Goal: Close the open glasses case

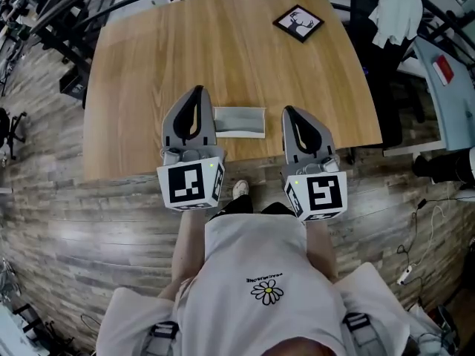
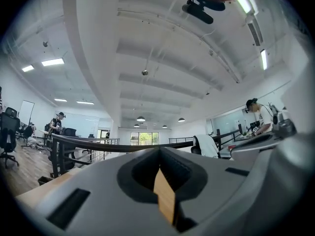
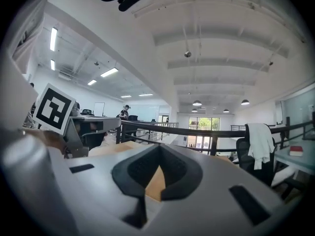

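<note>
A grey glasses case [image 1: 239, 122] lies near the front edge of the wooden table [image 1: 148, 65], its lid standing open toward the far side. My left gripper [image 1: 197, 92] is just left of the case, jaws together and empty. Just right of the case is my right gripper [image 1: 288, 111], also shut with nothing in it. Both point level over the table's front edge. In the left gripper view the left gripper [image 2: 158, 149] shows closed jaws with only a strip of tabletop behind. The right gripper view shows the same for the right gripper [image 3: 158, 146]. The case appears in neither gripper view.
A black framed deer picture [image 1: 298, 22] lies at the table's far right corner. A dark chair draped with white cloth [image 1: 392, 10] stands to the right, and a black railing [image 1: 67, 21] runs behind the table. The person's shoe [image 1: 240, 189] shows below the table edge.
</note>
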A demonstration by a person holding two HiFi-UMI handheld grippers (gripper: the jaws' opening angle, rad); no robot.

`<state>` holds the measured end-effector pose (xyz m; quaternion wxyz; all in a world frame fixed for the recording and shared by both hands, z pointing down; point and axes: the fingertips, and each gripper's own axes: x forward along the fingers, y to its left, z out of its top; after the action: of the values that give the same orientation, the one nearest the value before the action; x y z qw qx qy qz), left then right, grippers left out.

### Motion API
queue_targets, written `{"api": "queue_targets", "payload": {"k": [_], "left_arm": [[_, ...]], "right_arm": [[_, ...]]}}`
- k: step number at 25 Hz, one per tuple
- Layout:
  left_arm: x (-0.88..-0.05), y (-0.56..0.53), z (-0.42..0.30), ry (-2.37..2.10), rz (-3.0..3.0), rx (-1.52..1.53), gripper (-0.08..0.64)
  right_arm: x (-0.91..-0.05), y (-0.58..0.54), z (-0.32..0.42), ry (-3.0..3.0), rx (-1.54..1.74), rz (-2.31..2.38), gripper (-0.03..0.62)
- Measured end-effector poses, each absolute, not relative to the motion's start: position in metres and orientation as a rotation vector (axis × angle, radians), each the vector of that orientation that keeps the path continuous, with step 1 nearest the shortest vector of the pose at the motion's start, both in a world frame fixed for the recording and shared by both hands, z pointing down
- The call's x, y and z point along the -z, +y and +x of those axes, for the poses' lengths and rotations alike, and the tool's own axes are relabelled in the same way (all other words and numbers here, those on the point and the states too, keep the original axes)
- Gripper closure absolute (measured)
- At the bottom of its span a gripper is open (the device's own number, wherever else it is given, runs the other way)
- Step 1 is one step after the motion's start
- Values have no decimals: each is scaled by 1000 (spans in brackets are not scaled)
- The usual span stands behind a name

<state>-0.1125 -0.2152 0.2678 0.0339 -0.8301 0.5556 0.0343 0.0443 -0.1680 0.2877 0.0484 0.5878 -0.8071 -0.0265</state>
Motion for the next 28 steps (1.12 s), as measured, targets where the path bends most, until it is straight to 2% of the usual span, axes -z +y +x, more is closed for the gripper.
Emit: {"api": "queue_targets", "payload": {"k": [14, 28], "left_arm": [[-265, -246, -96, 1754, -2550, -92, 543], [-260, -255, -82, 1705, -2558, -70, 542]], "right_arm": [[-275, -224, 47, -2503, 150, 1729, 584], [-289, -237, 54, -2565, 33, 1707, 584]]}}
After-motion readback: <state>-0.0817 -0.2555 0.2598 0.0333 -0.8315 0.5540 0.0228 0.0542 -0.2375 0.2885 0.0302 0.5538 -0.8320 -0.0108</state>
